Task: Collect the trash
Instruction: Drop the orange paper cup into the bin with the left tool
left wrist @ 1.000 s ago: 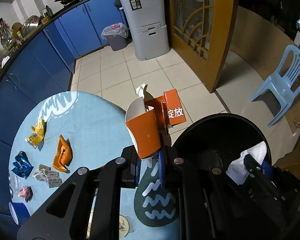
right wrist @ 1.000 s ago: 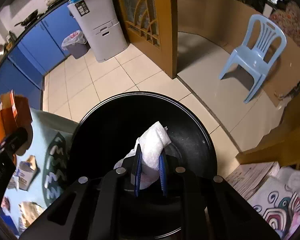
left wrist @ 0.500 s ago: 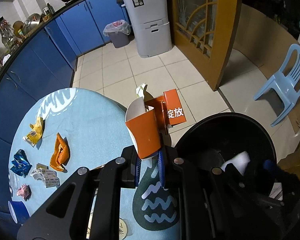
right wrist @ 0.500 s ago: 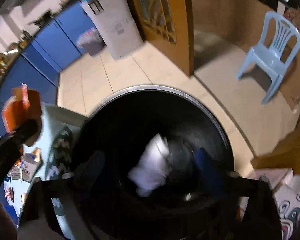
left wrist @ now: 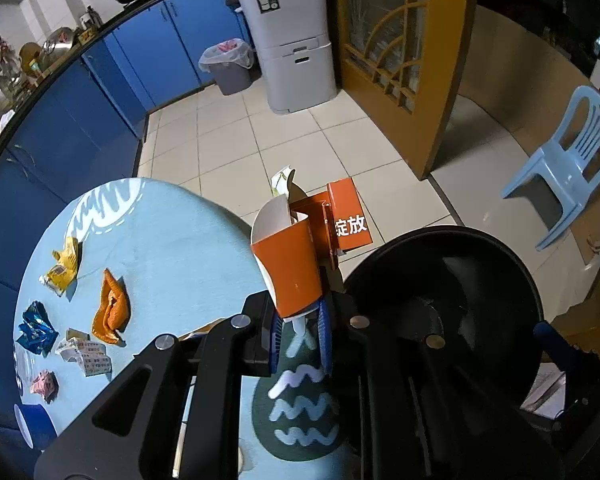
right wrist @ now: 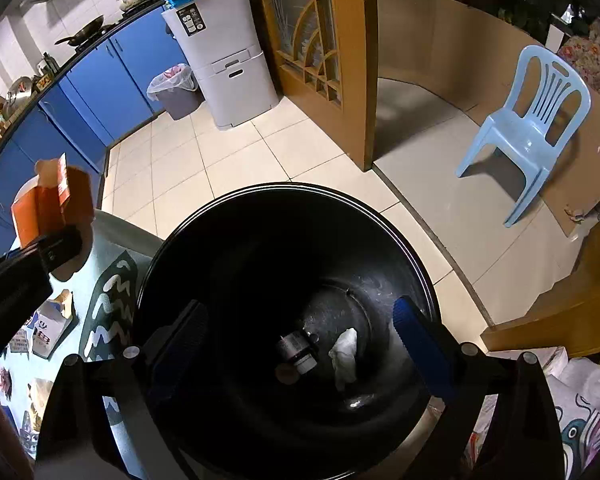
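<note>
Between left gripper jaws, orange carton clamped short of black bin rim, early release spills onto worktop; right gripper jaws wide, empty

Black bin: mouth unobstructed, partly spanned by the spread fingers of the right gripper; tissue and small can lie at the bottom. Round table: middle bare; wrappers clustered along the left edge.
</note>
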Demonstrator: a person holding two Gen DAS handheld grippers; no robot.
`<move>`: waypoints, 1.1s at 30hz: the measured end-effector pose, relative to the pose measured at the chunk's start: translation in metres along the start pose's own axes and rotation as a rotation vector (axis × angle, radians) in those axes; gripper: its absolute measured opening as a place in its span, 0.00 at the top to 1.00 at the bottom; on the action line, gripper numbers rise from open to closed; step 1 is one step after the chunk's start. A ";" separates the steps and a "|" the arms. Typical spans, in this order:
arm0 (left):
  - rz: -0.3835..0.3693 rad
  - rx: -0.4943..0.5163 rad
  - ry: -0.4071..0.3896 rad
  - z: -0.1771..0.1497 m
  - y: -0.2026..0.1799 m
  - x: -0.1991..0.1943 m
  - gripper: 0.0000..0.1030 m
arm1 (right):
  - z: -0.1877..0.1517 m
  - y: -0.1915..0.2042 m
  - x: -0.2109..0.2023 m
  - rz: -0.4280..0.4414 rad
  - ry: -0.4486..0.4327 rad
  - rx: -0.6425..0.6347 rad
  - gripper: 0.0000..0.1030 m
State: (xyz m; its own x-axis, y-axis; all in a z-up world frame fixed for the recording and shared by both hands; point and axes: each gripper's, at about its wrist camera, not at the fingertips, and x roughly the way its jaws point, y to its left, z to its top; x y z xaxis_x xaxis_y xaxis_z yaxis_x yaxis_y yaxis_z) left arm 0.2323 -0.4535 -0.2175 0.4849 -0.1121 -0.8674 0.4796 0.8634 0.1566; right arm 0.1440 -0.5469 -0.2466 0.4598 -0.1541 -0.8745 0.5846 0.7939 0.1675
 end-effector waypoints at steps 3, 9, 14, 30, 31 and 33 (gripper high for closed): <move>-0.017 0.015 0.009 0.003 -0.008 -0.001 0.82 | -0.003 0.000 -0.002 -0.002 0.000 0.002 0.11; -0.015 0.022 0.001 0.008 -0.013 -0.005 0.46 | -0.006 -0.004 -0.003 -0.001 0.008 0.007 0.11; 0.000 0.016 -0.127 0.006 -0.007 -0.027 0.04 | -0.007 -0.004 -0.004 0.001 0.008 0.007 0.11; -0.008 -0.029 -0.129 -0.008 0.034 -0.053 0.04 | -0.017 0.017 -0.027 0.007 -0.014 -0.007 0.11; -0.004 -0.036 -0.134 -0.010 0.039 -0.056 0.04 | -0.018 0.017 -0.030 0.002 -0.020 -0.008 0.11; 0.002 -0.053 -0.140 -0.013 0.051 -0.061 0.04 | -0.017 0.019 -0.035 -0.011 -0.034 -0.007 0.11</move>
State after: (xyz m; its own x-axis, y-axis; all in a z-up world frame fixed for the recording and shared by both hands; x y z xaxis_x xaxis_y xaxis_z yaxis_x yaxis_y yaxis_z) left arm 0.2178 -0.3958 -0.1631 0.5846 -0.1742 -0.7924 0.4406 0.8883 0.1298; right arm 0.1278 -0.5166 -0.2208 0.4764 -0.1826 -0.8600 0.5851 0.7960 0.1551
